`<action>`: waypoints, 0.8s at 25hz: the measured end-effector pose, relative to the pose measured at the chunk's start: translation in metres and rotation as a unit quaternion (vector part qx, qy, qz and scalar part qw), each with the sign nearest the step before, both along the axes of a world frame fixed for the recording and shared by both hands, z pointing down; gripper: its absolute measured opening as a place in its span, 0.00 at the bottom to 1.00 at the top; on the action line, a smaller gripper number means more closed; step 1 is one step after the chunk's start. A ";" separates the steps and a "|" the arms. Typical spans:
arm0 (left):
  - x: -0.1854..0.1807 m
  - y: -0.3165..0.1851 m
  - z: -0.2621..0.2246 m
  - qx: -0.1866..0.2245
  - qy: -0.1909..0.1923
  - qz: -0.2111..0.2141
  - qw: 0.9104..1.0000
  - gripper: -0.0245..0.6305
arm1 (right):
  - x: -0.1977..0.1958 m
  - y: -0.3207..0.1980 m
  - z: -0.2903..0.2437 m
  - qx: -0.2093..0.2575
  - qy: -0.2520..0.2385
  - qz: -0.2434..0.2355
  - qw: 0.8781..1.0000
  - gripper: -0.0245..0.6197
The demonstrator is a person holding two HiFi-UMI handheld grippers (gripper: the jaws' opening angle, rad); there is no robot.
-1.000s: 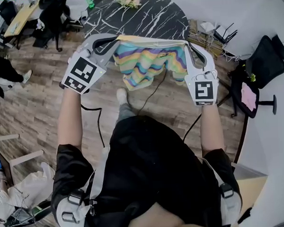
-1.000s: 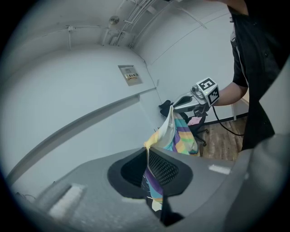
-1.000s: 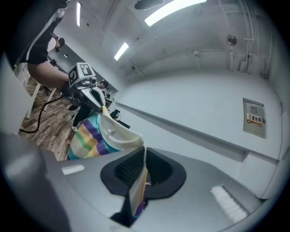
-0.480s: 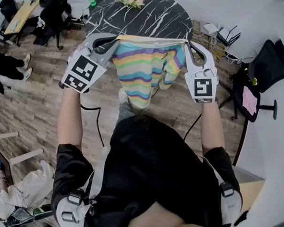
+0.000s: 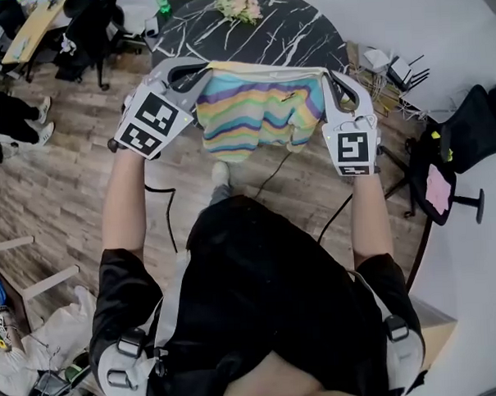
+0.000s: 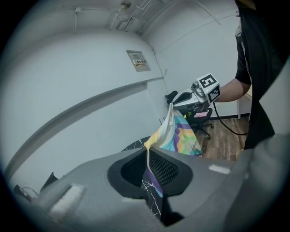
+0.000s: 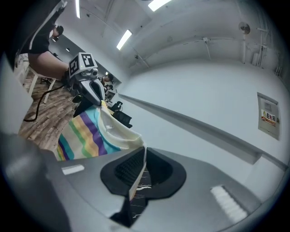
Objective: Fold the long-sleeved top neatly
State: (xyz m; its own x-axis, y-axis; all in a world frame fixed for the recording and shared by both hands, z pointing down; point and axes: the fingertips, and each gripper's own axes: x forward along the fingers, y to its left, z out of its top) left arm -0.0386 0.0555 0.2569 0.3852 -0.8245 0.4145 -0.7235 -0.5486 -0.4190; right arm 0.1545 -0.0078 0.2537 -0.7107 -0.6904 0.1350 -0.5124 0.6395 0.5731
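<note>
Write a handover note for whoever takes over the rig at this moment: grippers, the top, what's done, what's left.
Grippers: the left gripper is shut on one end of the top's upper edge. The right gripper is shut on the other end.
The top is stretched between them in the air, its lower part hanging bunched, near the edge of the table but not lying on it.
Done: lifted and spread; no neat fold shows.
Left: probably lay it flat on the table, then fold sleeves and body.
</note>
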 end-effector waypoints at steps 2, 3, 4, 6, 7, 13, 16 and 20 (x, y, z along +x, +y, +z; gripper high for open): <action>-0.013 -0.019 0.005 -0.005 0.001 0.002 1.000 0.07 | -0.012 -0.019 0.003 -0.006 0.003 0.007 1.000 0.07; -0.018 -0.029 0.008 -0.008 0.002 0.003 1.000 0.07 | -0.018 -0.028 0.005 -0.008 0.005 0.012 1.000 0.07; -0.024 -0.038 0.010 -0.012 0.003 0.004 1.000 0.07 | -0.023 -0.038 0.007 -0.011 0.008 0.017 1.000 0.07; -0.035 -0.057 0.014 -0.018 0.005 0.007 1.000 0.07 | -0.034 -0.055 0.010 -0.014 0.012 0.028 0.999 0.07; -0.041 -0.066 0.015 -0.020 0.007 0.008 1.000 0.07 | -0.039 -0.064 0.010 -0.016 0.012 0.035 0.999 0.07; -0.077 -0.118 0.043 -0.057 0.016 0.022 0.998 0.07 | -0.053 -0.119 0.031 -0.090 -0.015 0.086 0.992 0.05; -0.081 -0.139 0.071 -0.081 0.018 0.033 0.996 0.07 | -0.073 -0.122 0.079 -0.162 -0.005 0.080 0.984 0.05; -0.086 -0.152 0.089 -0.094 0.035 0.054 0.994 0.07 | -0.105 -0.108 0.132 -0.196 0.036 0.061 0.978 0.05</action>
State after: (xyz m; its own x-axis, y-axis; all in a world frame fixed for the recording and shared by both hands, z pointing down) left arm -0.1242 -0.0970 0.3461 0.5002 -0.6877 0.5262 -0.6800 -0.6882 -0.2531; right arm 0.0493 -0.1162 0.3859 -0.6047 -0.6547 0.4537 -0.5664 0.7539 0.3329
